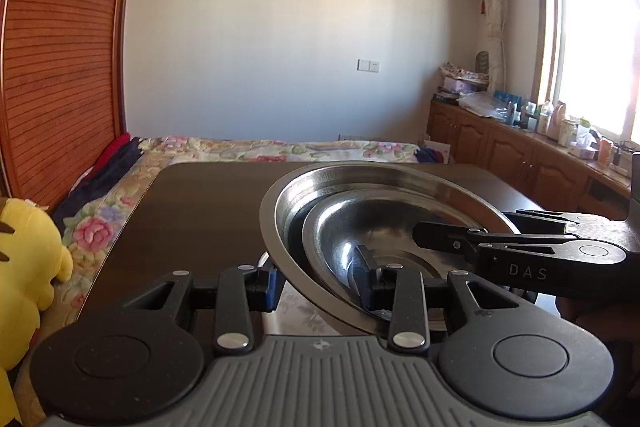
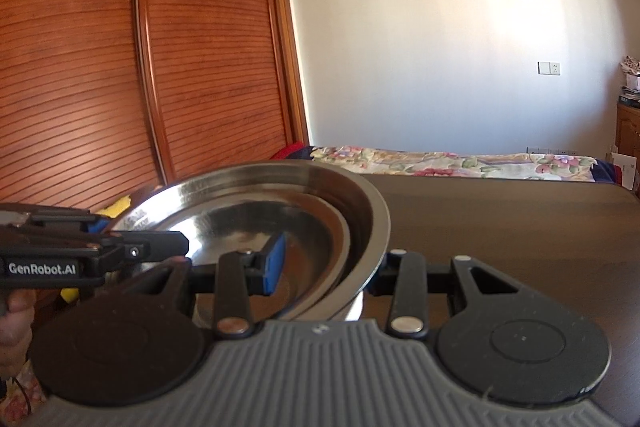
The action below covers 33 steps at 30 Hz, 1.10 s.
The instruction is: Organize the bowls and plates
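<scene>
Large steel bowl (image 1: 280,211) lifted, tilted, above near edge of dark tabletop (image 1: 192,203). Smaller steel bowl (image 1: 332,231) nested inside already. Left gripper (image 1: 316,285) clamped on large bowl's rim, one pad inside, one outside. Right gripper (image 2: 324,267) clamped likewise on opposite rim. White dish (image 2: 354,309) glimpsed beneath. Nesting done, judging by this; setting stack down left.

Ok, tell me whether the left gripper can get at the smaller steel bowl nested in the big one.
Probably yes, but not alone: the left gripper straddles both near rims, one finger inside the smaller steel bowl, one outside the larger steel bowl. Closing would likely pinch both together.
</scene>
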Motion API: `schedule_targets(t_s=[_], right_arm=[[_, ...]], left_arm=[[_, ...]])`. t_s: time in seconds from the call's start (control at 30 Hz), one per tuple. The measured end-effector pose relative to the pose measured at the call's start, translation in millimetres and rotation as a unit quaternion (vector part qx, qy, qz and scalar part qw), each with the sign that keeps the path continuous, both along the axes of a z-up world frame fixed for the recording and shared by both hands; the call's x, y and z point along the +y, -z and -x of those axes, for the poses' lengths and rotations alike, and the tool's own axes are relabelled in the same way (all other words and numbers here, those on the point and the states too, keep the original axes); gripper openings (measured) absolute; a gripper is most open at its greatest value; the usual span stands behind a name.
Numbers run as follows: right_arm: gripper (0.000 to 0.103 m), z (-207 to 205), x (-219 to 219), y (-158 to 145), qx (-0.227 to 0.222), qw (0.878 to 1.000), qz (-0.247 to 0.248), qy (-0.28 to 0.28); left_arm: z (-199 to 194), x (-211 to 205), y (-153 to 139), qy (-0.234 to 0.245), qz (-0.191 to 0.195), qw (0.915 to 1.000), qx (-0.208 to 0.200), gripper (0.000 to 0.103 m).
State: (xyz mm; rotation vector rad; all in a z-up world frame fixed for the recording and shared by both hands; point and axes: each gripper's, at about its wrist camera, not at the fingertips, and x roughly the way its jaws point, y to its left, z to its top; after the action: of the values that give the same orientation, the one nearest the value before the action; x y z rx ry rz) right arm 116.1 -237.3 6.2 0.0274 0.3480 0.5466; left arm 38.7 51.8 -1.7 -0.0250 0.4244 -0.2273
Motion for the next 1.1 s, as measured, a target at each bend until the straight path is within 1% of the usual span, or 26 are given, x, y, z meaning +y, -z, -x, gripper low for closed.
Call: schedule_targets(t_s=[0.53, 0.97, 1.07, 1.1], right_arm=[[0.042, -8.1, 9.4, 18.8, 0.027, 1.0, 0.012, -0.002], [0.043, -8.6, 13.7, 22.0, 0.023, 1.0, 0.018, -0.004], [0.043, -7.9, 12.5, 22.5, 0.021, 1.0, 0.02, -0.004], [0.045, -7.9, 11.8, 22.3, 0.023, 1.0, 0.02, -0.003]], left_arm=[[-13.5, 5.6, 20.7, -0.01, -0.001, 0.9994, 0.032, 0.038], [-10.8, 1.6, 23.4, -0.013, -0.008, 0.9996, 0.024, 0.038], [-9.4, 0.4, 23.9, -0.02, -0.016, 0.9994, 0.024, 0.049], [-8.8, -0.2, 23.3, -0.025, -0.022, 0.9992, 0.022, 0.059]])
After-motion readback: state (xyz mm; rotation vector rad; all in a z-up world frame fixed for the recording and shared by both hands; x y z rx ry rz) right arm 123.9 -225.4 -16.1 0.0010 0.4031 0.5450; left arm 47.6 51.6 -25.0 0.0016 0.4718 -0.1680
